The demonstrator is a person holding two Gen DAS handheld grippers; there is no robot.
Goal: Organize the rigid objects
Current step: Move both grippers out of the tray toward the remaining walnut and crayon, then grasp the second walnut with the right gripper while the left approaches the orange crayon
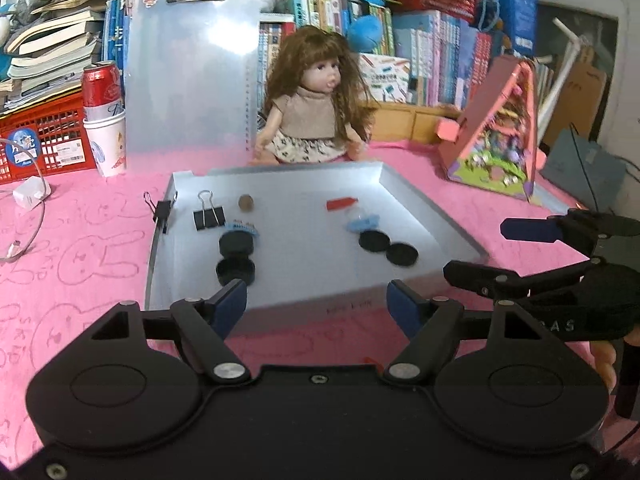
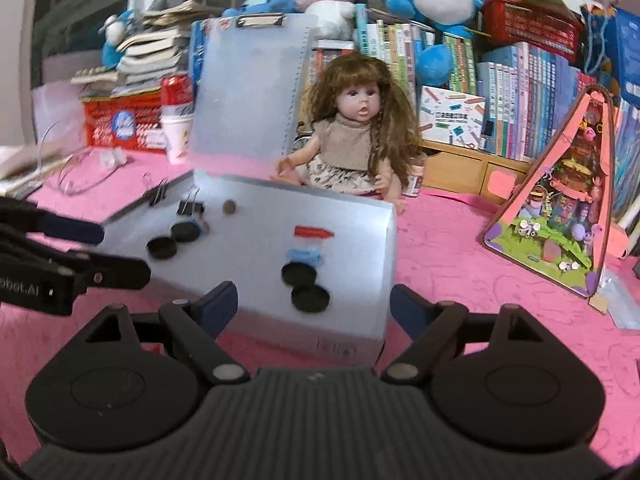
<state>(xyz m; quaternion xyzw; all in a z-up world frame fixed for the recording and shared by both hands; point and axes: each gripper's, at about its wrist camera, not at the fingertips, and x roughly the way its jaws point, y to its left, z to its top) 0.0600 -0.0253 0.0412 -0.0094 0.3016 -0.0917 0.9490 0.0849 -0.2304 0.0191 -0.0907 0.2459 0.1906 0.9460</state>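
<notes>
A shallow grey tray [image 1: 300, 248] [image 2: 256, 236] lies on the pink cloth just ahead of both grippers. On its floor are a black binder clip [image 1: 208, 216] [image 2: 189, 207], a small brown ball [image 1: 245, 202] [image 2: 229, 207], a red piece [image 1: 340, 204] [image 2: 314, 232], a blue clip [image 1: 362, 225] [image 2: 304, 257] and two pairs of black round caps [image 1: 236, 256] [image 1: 387, 247] [image 2: 305, 286]. A second binder clip [image 1: 160, 210] grips the tray's left rim. My left gripper [image 1: 318, 304] [image 2: 116, 252] is open at the tray's near edge, holding nothing. My right gripper [image 2: 313, 306] [image 1: 488, 252] is open and holds nothing, near the tray's right corner.
A doll [image 1: 312, 108] sits behind the tray beside an upright translucent clipboard [image 1: 192, 80]. At the left are a red can in a paper cup [image 1: 102, 100], a red crate [image 1: 44, 136] and a charger with cable [image 1: 32, 196]. A pink triangular toy house [image 2: 560, 208] stands at the right, with books behind.
</notes>
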